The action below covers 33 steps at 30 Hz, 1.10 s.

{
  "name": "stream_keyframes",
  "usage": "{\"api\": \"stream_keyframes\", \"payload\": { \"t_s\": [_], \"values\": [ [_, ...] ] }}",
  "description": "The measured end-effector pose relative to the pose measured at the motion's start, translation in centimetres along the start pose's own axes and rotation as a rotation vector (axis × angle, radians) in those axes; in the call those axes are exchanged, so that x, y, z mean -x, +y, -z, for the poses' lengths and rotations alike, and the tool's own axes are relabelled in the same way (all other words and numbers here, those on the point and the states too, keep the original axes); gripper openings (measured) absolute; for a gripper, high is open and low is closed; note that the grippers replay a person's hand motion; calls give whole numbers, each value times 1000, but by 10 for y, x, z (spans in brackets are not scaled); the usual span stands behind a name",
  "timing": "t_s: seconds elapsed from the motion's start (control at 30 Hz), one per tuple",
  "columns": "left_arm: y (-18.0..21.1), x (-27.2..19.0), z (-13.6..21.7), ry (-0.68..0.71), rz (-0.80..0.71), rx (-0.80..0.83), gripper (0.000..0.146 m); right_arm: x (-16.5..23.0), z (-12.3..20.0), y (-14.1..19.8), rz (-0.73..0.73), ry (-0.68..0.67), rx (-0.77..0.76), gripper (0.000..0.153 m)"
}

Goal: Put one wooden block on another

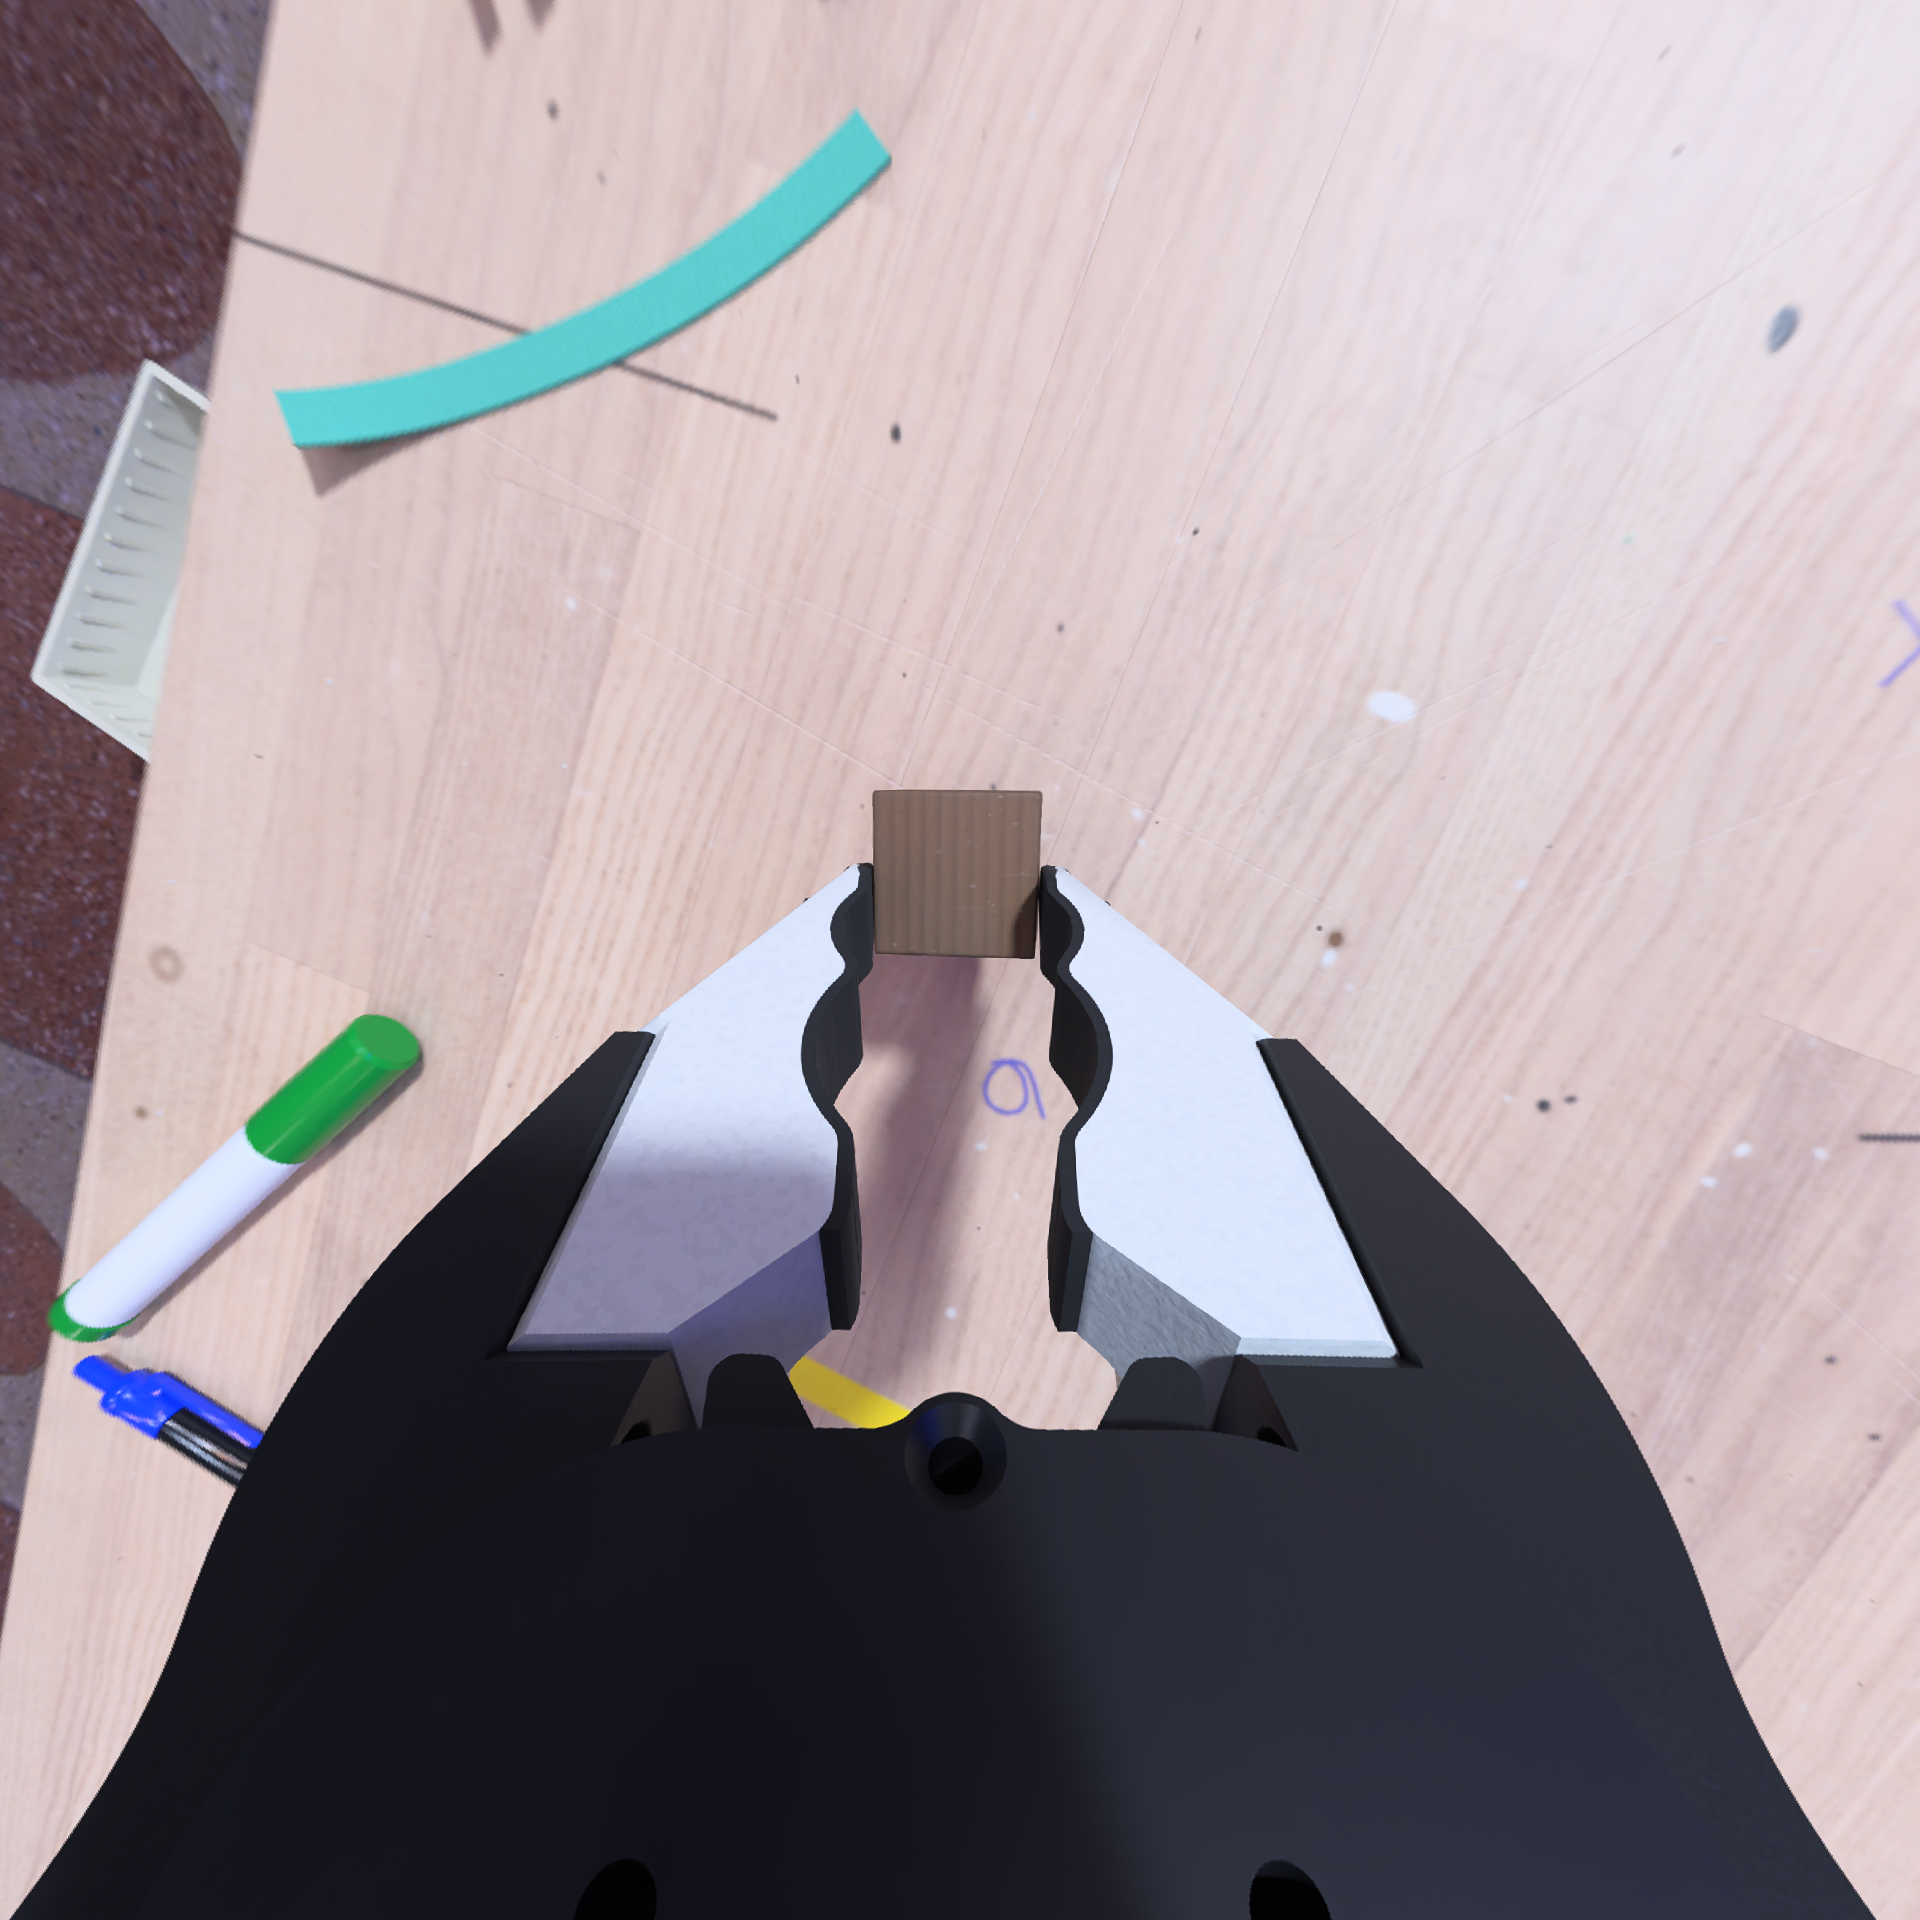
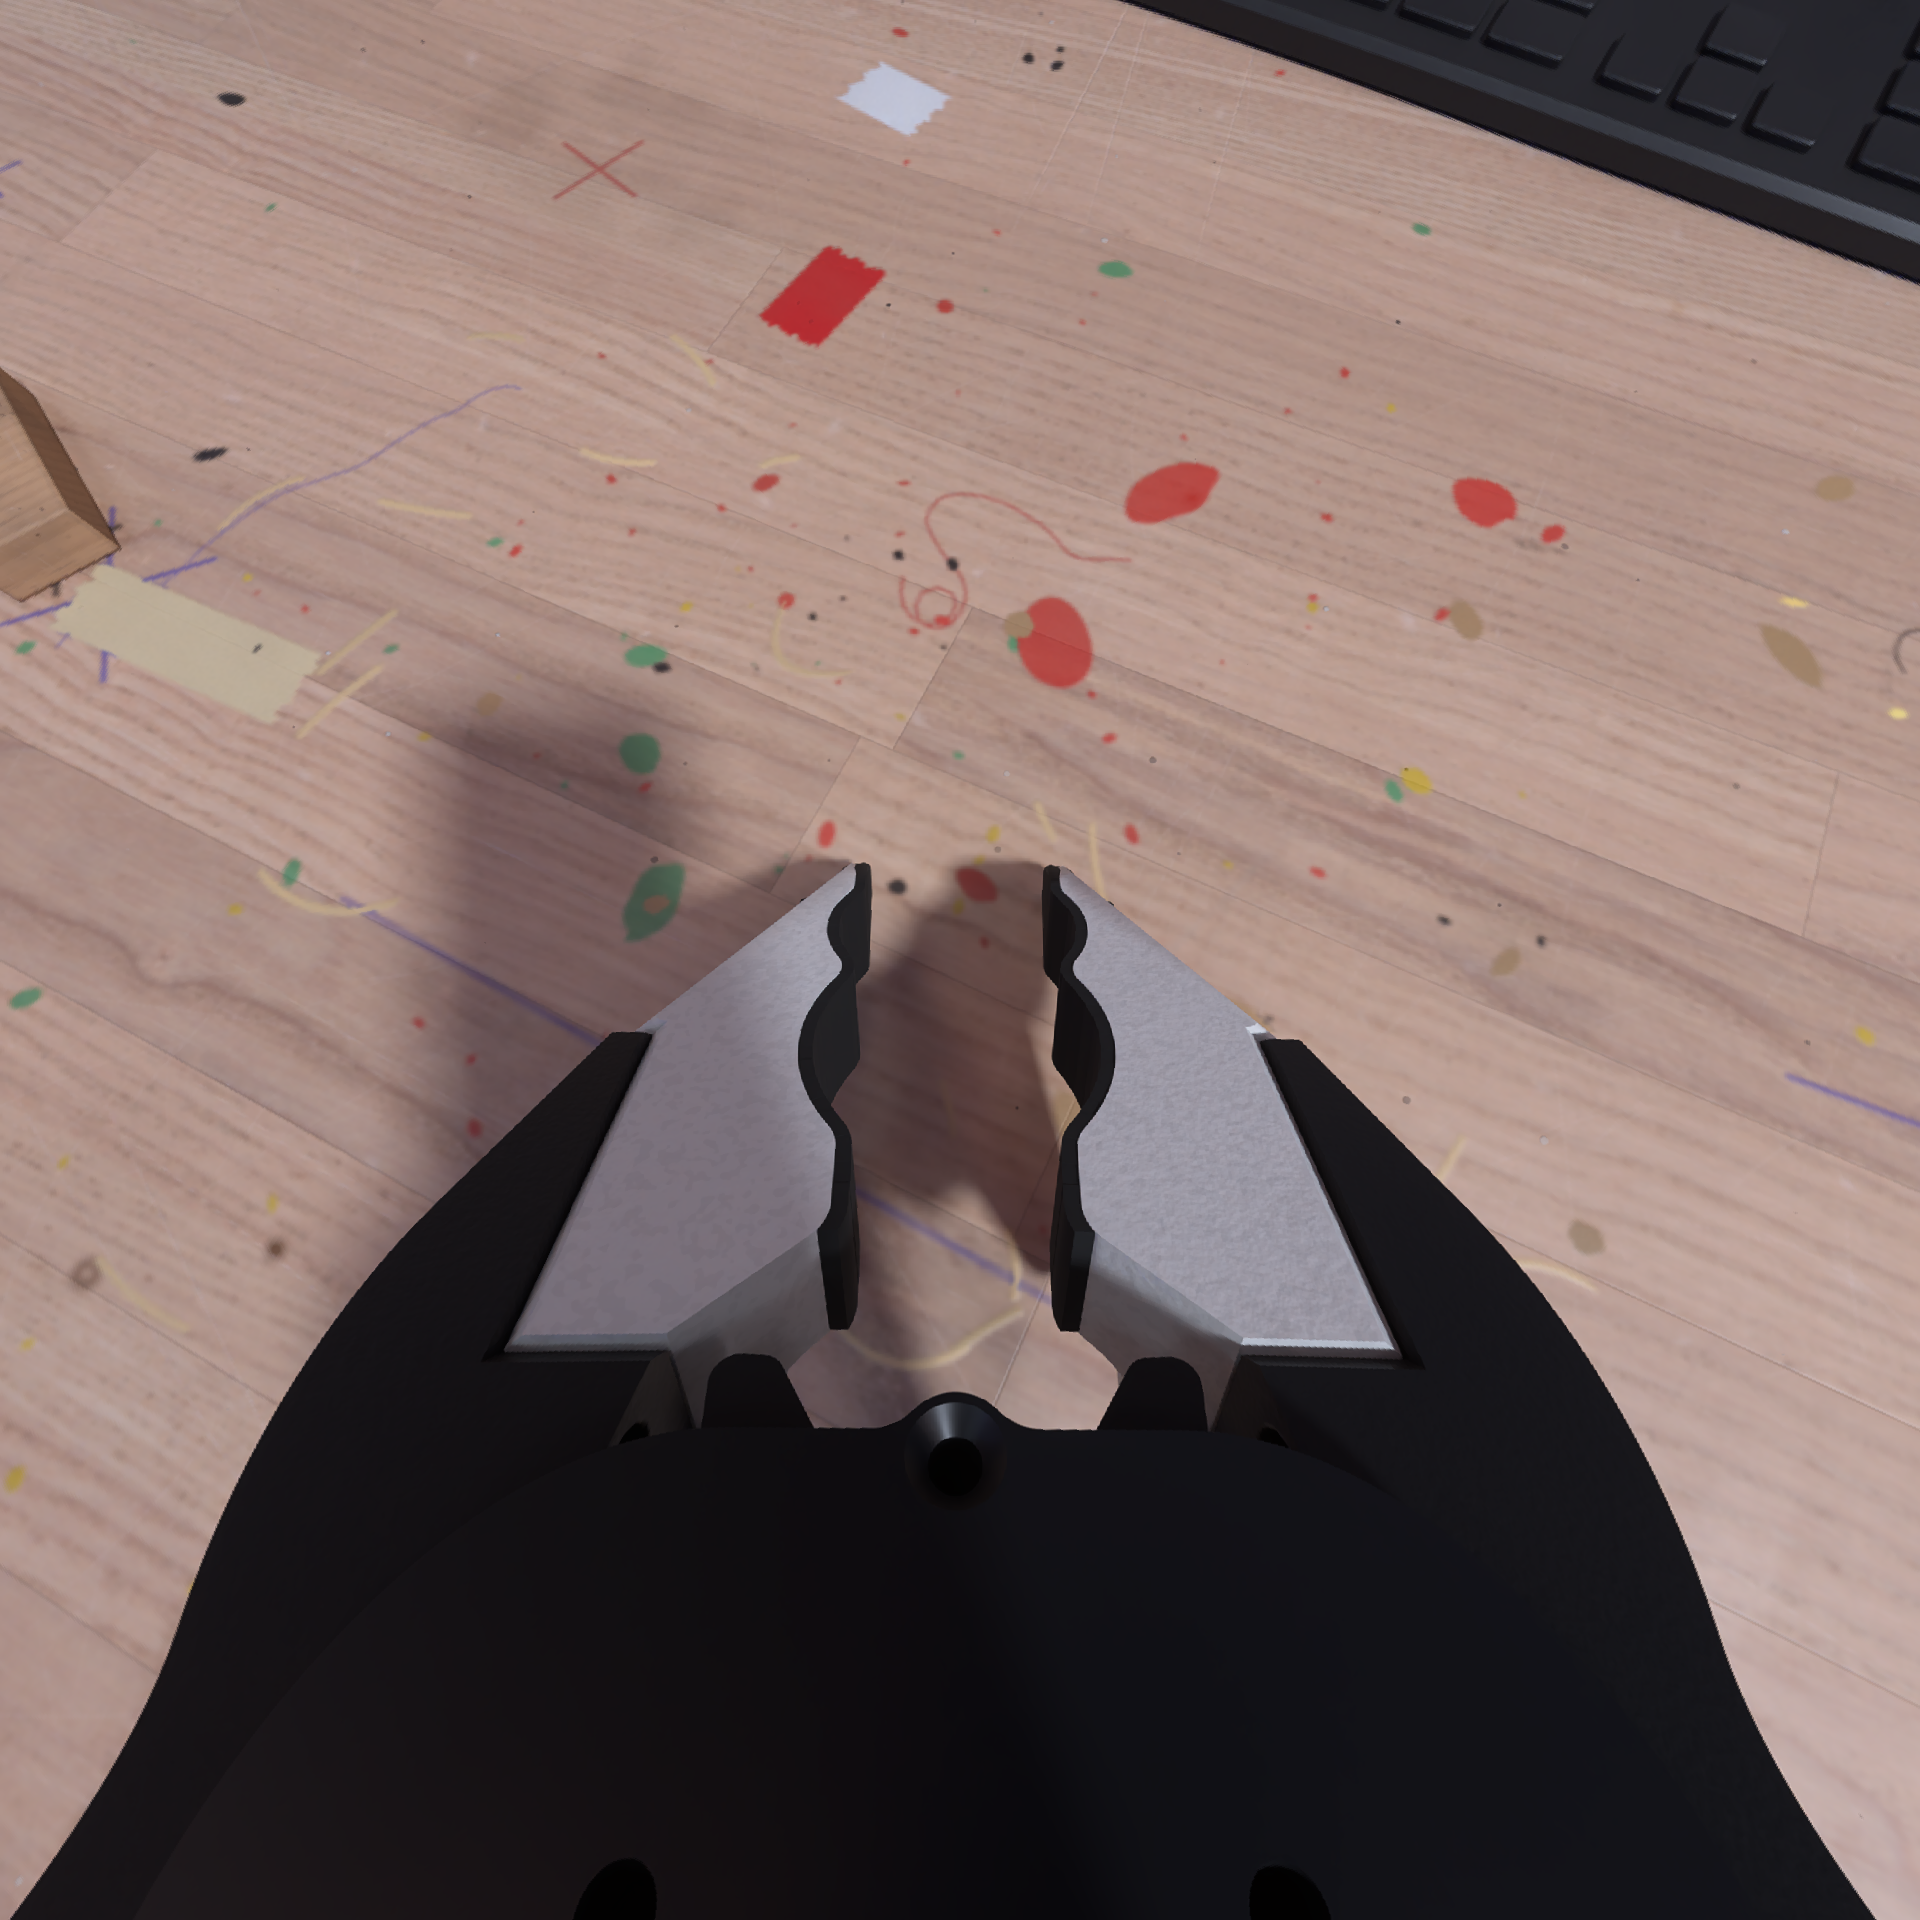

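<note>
In the left wrist view, my left gripper (image 1: 954, 883) has its fingertips pressed against both sides of a small brown wooden block (image 1: 956, 873) and holds it over the pale wooden table (image 1: 1351, 416). In the right wrist view, a second, lighter wooden block (image 2: 42, 499) stands at the far left edge, partly cut off by the frame. My right gripper (image 2: 954, 883) is open and empty above the paint-spattered table, well to the right of that block.
A curved teal strip (image 1: 582, 312) lies far left. A white tray (image 1: 120, 561) overhangs the table's left edge. A green-capped marker (image 1: 239, 1164) and a blue pen (image 1: 166, 1413) lie near left. A black keyboard (image 2: 1662, 83) sits at the far right.
</note>
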State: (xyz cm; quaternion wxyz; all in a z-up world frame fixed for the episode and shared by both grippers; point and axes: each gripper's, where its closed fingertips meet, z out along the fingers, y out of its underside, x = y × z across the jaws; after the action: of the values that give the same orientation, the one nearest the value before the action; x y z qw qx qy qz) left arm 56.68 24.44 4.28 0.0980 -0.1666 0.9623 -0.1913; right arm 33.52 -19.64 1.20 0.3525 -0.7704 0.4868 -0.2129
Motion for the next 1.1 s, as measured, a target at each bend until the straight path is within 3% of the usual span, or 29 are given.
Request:
{"api": "stream_keyframes", "payload": {
  "t_s": [0.3,0.5,0.63,0.8,1.1],
  "values": [
    [-40,-21,78,-46,-71,-193,31,0,0,0,0,-3,0,33],
    [-89,-91,109,-4,-259,-289,31,0,0,0,0,-4,1,33],
    [-117,-166,91,83,-451,-270,31,0,0,0,3,0,1,33],
    [-126,-244,46,188,-658,-164,31,0,0,0,9,7,-3,33],
    [-105,-292,-15,302,-754,1,31,2,2,-2,20,3,-17,33]
  ]
}}
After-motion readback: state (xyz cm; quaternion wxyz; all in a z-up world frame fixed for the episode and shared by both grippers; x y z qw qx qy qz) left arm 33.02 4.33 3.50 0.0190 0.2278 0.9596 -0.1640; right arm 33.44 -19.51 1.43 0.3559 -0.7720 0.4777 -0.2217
